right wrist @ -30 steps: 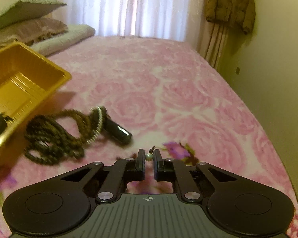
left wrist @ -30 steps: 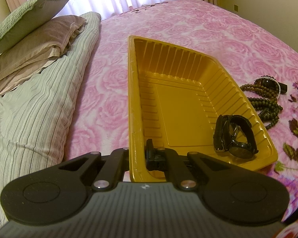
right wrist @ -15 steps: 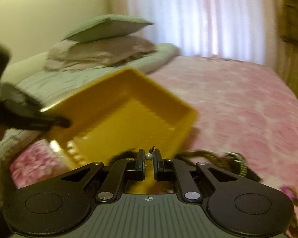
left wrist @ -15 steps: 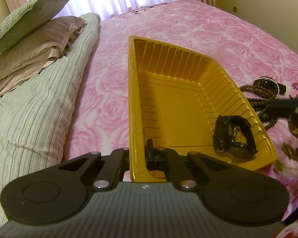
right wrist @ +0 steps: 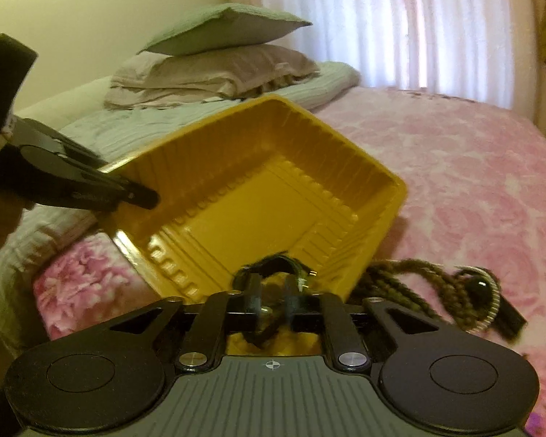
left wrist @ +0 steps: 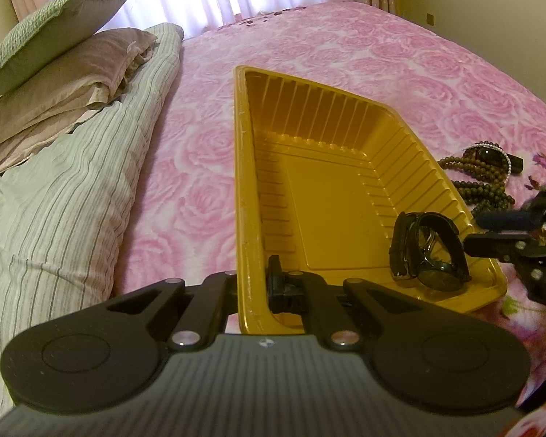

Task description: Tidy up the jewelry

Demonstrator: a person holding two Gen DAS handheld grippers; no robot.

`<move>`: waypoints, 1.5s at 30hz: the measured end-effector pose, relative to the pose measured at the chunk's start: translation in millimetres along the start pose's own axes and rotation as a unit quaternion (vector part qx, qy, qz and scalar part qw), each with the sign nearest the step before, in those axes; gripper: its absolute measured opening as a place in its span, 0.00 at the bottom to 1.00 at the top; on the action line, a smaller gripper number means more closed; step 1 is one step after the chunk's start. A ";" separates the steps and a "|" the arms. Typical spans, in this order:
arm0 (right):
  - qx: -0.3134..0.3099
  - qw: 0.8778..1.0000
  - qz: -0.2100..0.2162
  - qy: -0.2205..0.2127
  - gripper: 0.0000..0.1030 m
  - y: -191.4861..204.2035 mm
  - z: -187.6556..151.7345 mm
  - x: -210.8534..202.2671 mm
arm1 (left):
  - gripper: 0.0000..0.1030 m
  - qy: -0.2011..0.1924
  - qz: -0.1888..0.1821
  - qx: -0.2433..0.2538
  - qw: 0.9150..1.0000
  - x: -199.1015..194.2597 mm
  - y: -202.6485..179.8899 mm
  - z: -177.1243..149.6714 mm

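Note:
My left gripper [left wrist: 253,284] is shut on the near left rim of a yellow plastic tray [left wrist: 244,182] on the pink bed. A black watch [left wrist: 429,251] lies in the tray's near right corner. My right gripper [right wrist: 272,298] hangs over that corner of the tray [right wrist: 236,215], above the watch [right wrist: 276,266]. Its fingers stand a little apart, with a small pearl earring [right wrist: 265,310] between them, at one pad. It also shows at the right edge of the left wrist view [left wrist: 491,233]. Brown bead strands [left wrist: 480,182] and a pearl bracelet [left wrist: 506,162] lie right of the tray.
Striped bedding [left wrist: 54,196] and stacked pillows [left wrist: 58,73] lie left of the tray. The bead strands [right wrist: 418,291] and a dark object [right wrist: 506,313] lie on the rose-patterned cover [right wrist: 473,189]. Curtains [right wrist: 400,25] hang behind the bed.
My right gripper swung left from the bedspread to over the tray's corner by the watch, and its fingers spread apart. The left gripper kept its hold on the tray.

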State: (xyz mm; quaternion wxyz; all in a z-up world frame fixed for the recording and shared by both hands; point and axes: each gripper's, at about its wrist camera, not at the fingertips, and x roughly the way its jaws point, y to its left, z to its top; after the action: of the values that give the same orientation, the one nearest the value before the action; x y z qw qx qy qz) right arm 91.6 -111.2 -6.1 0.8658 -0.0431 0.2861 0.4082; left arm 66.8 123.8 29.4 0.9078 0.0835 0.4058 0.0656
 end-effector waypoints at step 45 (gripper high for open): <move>-0.027 0.972 -0.217 0.090 0.19 -129.5 -33.7 4.5 | 0.03 0.004 0.006 -0.007 1.000 -2.6 -1.2 -1.7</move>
State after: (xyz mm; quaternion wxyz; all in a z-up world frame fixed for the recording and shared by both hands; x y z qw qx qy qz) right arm 173.1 -204.3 -57.1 0.9028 -0.1639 0.3360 0.2125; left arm 63.9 122.3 29.9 0.9064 0.0794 0.4083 0.0741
